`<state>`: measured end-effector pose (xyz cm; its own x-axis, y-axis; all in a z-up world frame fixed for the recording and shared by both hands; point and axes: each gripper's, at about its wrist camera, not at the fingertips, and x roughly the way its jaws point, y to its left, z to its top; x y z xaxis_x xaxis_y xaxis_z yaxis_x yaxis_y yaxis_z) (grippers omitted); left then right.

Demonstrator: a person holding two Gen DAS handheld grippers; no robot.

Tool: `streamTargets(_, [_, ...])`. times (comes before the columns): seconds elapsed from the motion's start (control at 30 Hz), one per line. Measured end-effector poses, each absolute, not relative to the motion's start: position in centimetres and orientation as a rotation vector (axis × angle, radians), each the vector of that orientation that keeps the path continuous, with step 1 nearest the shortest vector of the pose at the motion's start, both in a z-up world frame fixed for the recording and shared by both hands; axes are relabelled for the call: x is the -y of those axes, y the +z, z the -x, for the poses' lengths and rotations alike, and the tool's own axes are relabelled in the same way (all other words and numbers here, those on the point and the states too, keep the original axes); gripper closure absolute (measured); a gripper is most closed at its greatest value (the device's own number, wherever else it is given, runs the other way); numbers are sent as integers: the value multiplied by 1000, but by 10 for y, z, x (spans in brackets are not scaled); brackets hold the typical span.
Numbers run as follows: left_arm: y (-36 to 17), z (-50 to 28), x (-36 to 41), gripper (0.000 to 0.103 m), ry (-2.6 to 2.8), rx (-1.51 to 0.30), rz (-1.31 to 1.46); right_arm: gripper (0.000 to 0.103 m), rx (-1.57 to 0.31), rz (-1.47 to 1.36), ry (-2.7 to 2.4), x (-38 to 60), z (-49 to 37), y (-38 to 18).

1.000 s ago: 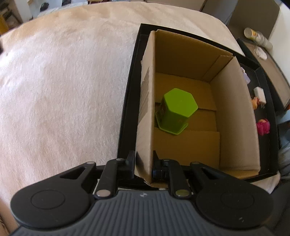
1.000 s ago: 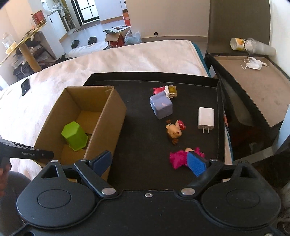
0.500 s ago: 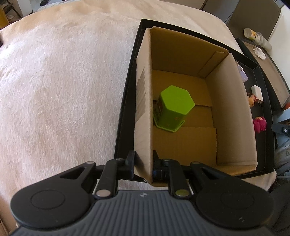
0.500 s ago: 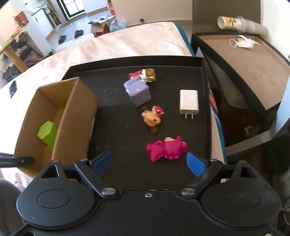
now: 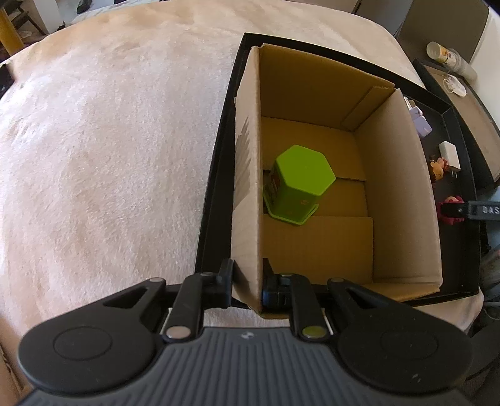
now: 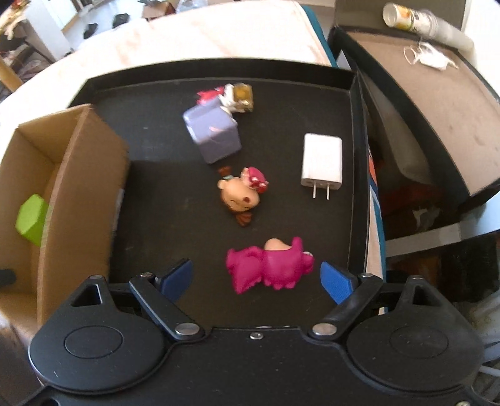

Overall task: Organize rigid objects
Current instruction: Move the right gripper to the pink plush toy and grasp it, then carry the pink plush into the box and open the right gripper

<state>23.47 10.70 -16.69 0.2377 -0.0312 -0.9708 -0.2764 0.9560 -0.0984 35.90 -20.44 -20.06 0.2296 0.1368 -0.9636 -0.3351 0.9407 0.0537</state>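
Note:
My left gripper (image 5: 247, 281) is shut on the near left wall of the open cardboard box (image 5: 247, 175), which stands in the black tray (image 5: 215, 175). A green hexagonal container (image 5: 298, 184) stands inside the box; it also shows in the right wrist view (image 6: 31, 215). My right gripper (image 6: 256, 274) is open, low over the tray (image 6: 156, 193), with its blue fingers on either side of a magenta toy figure (image 6: 268, 265). Beyond it lie a small doll with a red bow (image 6: 242, 193), a white charger (image 6: 322, 162), a lilac cube (image 6: 212, 134) and a small toy with a yellow block (image 6: 234, 96).
The tray rests on a cream fleece cover (image 5: 109, 140). To the right stands a dark side table (image 6: 437, 103) with a can (image 6: 406, 15) and a white mask (image 6: 434, 59). The cardboard box (image 6: 62, 187) fills the tray's left side.
My right gripper has moved forward and down towards the magenta toy, which now lies between its open fingers. My left gripper keeps its hold on the box wall.

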Motion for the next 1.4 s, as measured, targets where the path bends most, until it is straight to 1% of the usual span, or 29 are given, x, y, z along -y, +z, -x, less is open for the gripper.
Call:
streamTargets(0.13, [-163,-235,-108,88,176,-1319,277,17,-1305,174,319,203,-362,-210])
streamTargets(0.17, [-163,-235,-107,88,177,-1321,277,20,-1305,195,325,201,-360,-211])
streamTargets(0.23, [-163,-236,-107,88,178,-1326,270,33,-1303,235,327,200,-357,-212])
streamTargets(0.27, [-163,-237,-107,89,181,-1329,270,36,-1304,235,326,201,-357,-212])
streamTargets(0.5, [-166,-235,-108,89,169,-1324,277,37,-1272,217,339,209,-352,-199])
streamTargets(0.67, [-164,-232,-113,88,167,-1313,335,37,-1242,231,369,201,-347,-179])
streamTargets(0.77, [-161,-235,-105,88,170,-1313,317,37,-1220,241,384,194,-346,-163])
streamTargets(1.1, [-162,-240,-95,88,181,-1298,336,37,-1149,265,432,157,-336,-121])
streamTargets(1.4, [-157,-246,-105,88,267,-1295,426,37,-1139,272,502,113,-327,-110])
